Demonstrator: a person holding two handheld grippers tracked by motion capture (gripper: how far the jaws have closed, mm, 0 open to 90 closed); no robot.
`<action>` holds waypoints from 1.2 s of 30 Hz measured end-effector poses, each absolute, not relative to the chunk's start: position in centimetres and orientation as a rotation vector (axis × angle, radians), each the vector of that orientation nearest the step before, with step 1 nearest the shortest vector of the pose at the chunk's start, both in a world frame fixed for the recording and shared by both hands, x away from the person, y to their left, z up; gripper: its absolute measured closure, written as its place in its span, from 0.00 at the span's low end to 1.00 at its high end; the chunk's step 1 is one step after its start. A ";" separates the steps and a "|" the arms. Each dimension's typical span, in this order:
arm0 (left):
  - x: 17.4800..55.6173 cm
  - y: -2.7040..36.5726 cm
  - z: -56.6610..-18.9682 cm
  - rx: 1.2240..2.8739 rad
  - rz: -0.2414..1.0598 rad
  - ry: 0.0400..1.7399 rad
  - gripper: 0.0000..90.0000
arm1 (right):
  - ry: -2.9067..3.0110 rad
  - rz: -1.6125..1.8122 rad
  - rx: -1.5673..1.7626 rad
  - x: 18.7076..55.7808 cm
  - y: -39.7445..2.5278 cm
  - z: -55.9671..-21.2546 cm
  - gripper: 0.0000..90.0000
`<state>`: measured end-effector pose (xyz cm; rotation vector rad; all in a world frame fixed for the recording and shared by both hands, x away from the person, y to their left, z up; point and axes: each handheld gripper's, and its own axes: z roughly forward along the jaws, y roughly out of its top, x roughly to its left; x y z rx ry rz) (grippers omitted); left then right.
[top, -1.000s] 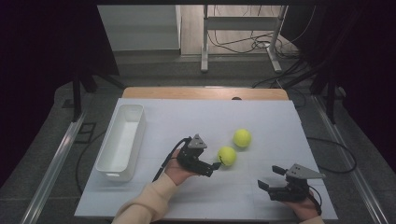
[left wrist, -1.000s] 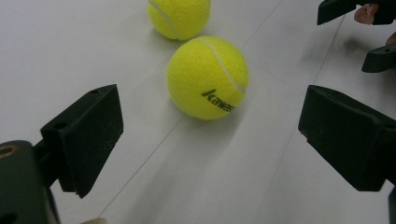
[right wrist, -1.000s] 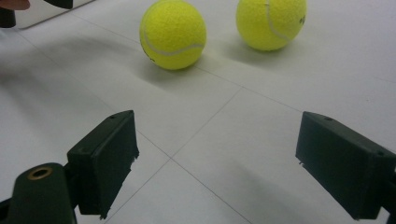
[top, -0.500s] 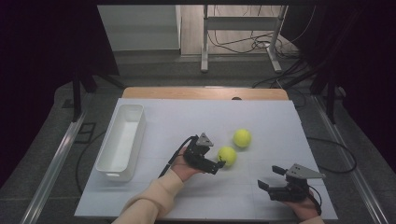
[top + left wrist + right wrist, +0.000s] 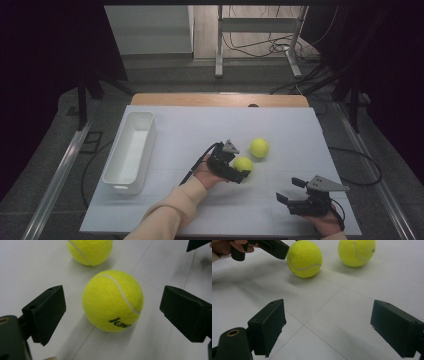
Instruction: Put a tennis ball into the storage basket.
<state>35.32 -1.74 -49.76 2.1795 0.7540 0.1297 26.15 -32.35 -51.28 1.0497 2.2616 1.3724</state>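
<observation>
Two yellow tennis balls are seen on the white table [image 5: 175, 200], near each other but apart. The nearer ball [image 5: 113, 300], marked with a white seam and black lettering, lies between two spread black jaws, untouched; the farther ball [image 5: 259, 147] lies just beyond

Both grippers are chunky black, left gripper [image 5: 235, 169] and right gripper [image 5: 290, 192], each with a grey triangle plate, a trailing black cable, and blocky jaws. Peach sleeve [image 5: 167, 212] on the left arm.

I see both tennis balls [image 5: 112, 300] [image 5: 90, 251]: fuzzy yellow felt, smooth white seams. My gripper jaws: matt black plastic, faintly grainy. Table top [image 5: 310, 135]: smooth matt white; wood edge [image 5: 215, 99] beyond. Bin [image 5: 131, 150]: glossy white plastic. Sleeve [image 5: 170, 212]: soft cloth.
</observation>
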 end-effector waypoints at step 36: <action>35.9 -3.0 -50.6 2.245 0.063 0.727 0.30 | 2.262 1.359 1.058 26.1 -32.5 -51.3 0.14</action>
